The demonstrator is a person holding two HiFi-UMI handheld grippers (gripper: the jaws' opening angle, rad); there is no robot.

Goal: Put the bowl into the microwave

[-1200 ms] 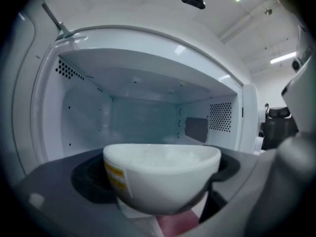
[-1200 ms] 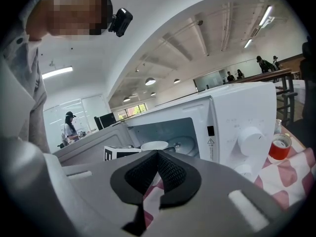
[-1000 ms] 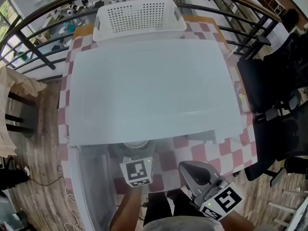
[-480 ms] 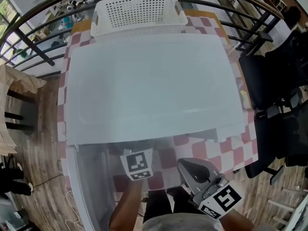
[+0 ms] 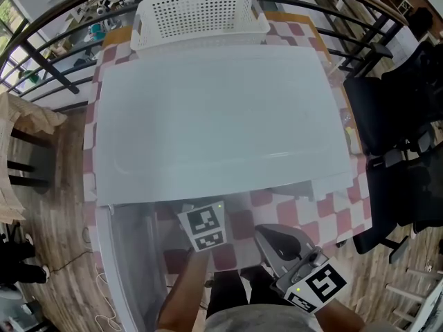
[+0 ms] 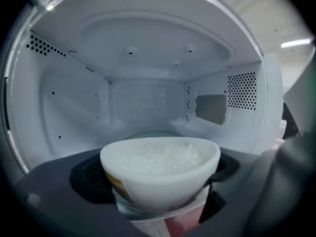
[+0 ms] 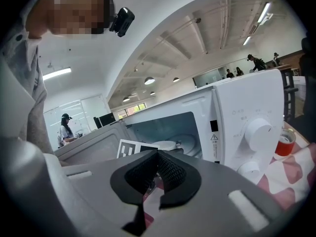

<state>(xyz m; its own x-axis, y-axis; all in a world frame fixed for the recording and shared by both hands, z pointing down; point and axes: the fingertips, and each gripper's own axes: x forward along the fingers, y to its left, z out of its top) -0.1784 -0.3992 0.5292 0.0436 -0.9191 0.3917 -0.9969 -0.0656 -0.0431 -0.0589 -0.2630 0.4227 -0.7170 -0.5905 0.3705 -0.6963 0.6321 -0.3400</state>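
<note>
1. The bowl (image 6: 160,169) sits in our left gripper (image 5: 202,225), jaws clamped on its sides, at the microwave (image 6: 148,98) mouth.
2. The cavity lies straight ahead (door (image 5: 131,268) open).
3. Our right gripper (image 7: 157,181) hangs back, jaws together, empty.

The white round bowl (image 6: 160,174) of pale food has a yellow side print too blurred to read. In the head view the bowl is hidden beneath the left gripper (image 5: 203,223), and the white microwave's (image 5: 214,116) cavity is concealed under its top. Its open door (image 5: 131,268) runs off the bottom edge.
</note>
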